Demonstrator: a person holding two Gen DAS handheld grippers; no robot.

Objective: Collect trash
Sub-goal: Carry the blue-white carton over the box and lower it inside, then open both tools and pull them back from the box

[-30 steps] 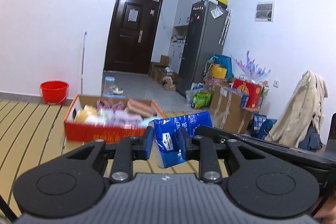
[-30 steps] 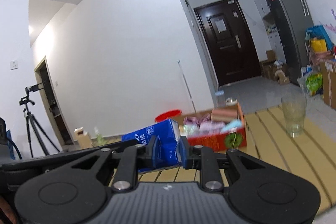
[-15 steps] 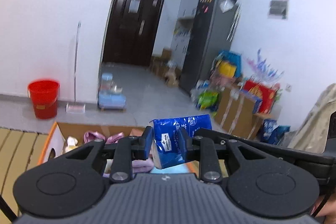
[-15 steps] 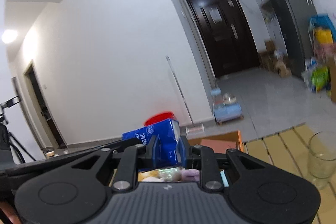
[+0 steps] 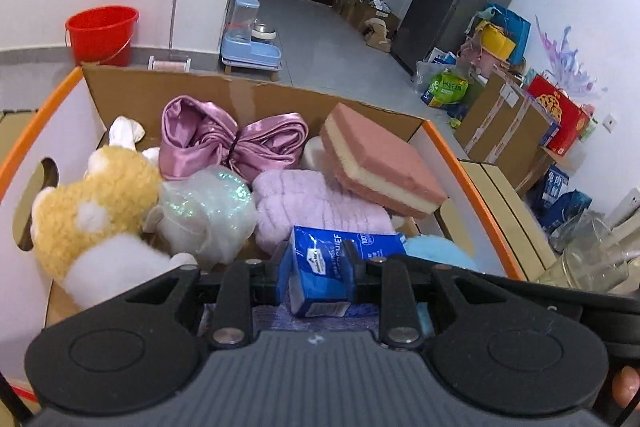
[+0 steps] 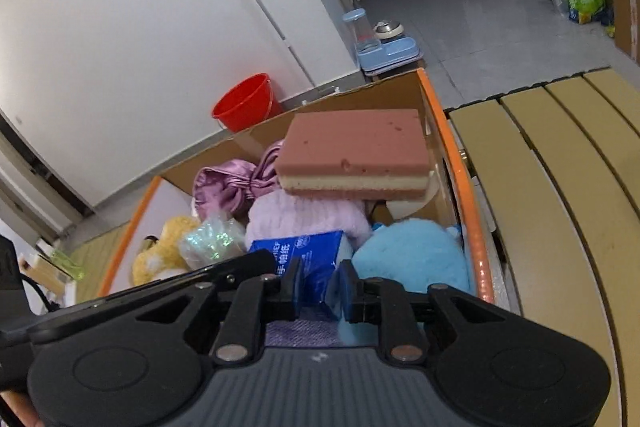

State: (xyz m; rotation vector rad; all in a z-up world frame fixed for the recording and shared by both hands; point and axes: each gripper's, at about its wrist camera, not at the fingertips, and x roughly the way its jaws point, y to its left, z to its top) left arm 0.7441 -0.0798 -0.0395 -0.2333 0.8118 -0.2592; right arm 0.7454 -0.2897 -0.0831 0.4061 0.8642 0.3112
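Note:
A blue tissue pack (image 5: 324, 267) is held between both grippers over an orange-rimmed cardboard box (image 5: 256, 93). My left gripper (image 5: 318, 273) is shut on one end of the pack. My right gripper (image 6: 320, 285) is shut on the pack's other end (image 6: 308, 259). The pack hangs just above the box contents: a yellow plush toy (image 5: 92, 211), a pink satin bundle (image 5: 228, 143), a pink sponge (image 5: 380, 167), a lilac towel (image 5: 316, 207) and a blue fluffy item (image 6: 412, 255). The box also shows in the right wrist view (image 6: 456, 163).
The box sits on a slatted wooden table (image 6: 560, 167). Clear glasses (image 5: 592, 255) stand right of the box. On the floor beyond are a red bucket (image 5: 102, 33), a blue pet feeder (image 5: 250, 43) and stacked cartons (image 5: 508, 123) by a fridge.
Both grippers have carried the tissue pack forward and down, from in front of the box to low over its contents. Both stay shut on it.

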